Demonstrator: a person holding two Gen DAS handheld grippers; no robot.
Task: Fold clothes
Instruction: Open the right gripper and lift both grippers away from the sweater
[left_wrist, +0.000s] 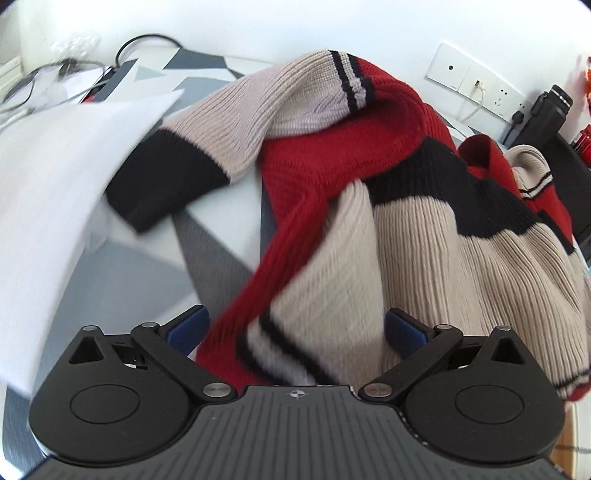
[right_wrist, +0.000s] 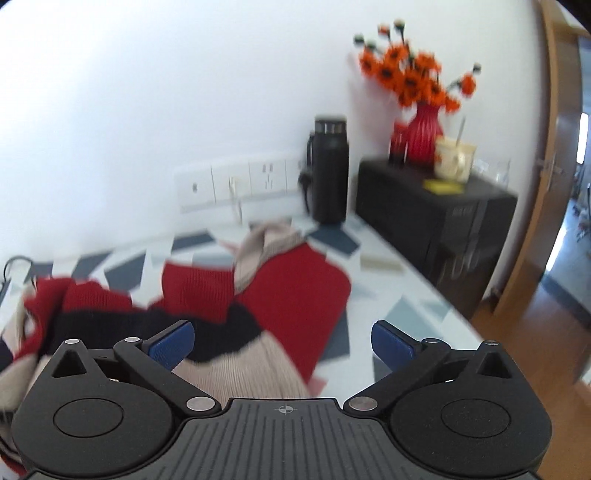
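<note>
The sweater (left_wrist: 369, 206) lies crumpled on the table (right_wrist: 388, 280), its hem between the left tongs (left_wrist: 297, 328), whose jaws stand wide, gripping nothing. The right tongs (right_wrist: 282, 341) hang open above its red end; the left is nearer.

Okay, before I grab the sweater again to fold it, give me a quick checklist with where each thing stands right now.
1. Right gripper open and empty: ok, its jaws stand wide with nothing between them.
2. Left gripper gripping the sweater: cannot tell; fabric lies between wide jaws, pads not seen pressing.
3. Sweater flat on the table: not ok, bunched and twisted.
4. Sleeve laid out: not ok, draped sideways.
5. Black bottle clear of the sweater: ok, standing apart by the wall.
</note>
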